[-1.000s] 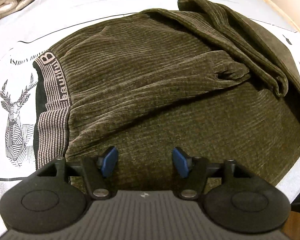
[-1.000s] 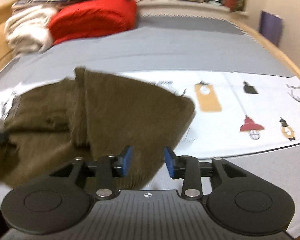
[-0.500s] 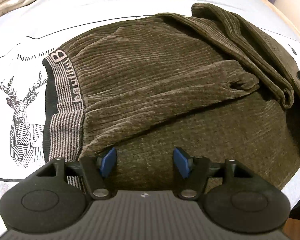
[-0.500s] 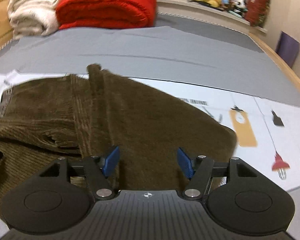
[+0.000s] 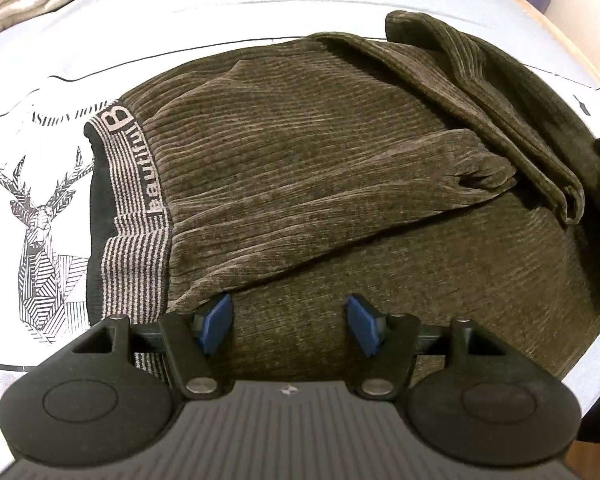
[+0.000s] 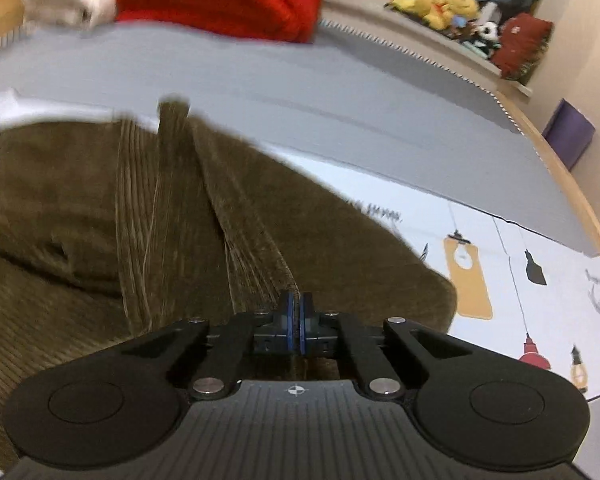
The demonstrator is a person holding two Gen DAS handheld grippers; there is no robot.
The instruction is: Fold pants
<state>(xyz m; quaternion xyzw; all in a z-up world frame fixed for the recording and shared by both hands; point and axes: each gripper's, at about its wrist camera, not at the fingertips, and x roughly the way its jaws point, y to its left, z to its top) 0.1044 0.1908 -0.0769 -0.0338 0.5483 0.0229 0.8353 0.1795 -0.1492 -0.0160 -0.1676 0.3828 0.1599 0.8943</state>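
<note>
Under left hand-held gripper (image 5: 287, 323): pants (image 5: 320, 168)

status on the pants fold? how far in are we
Partway. Done: the brown corduroy pants lie on the bed sheet with the legs already doubled over toward the waistband. In hand: the right gripper is shut on a fold of the pants near their edge; the left gripper is open above the cloth, gripping nothing. Left: another fold and smoothing the bunched ridge.
</note>
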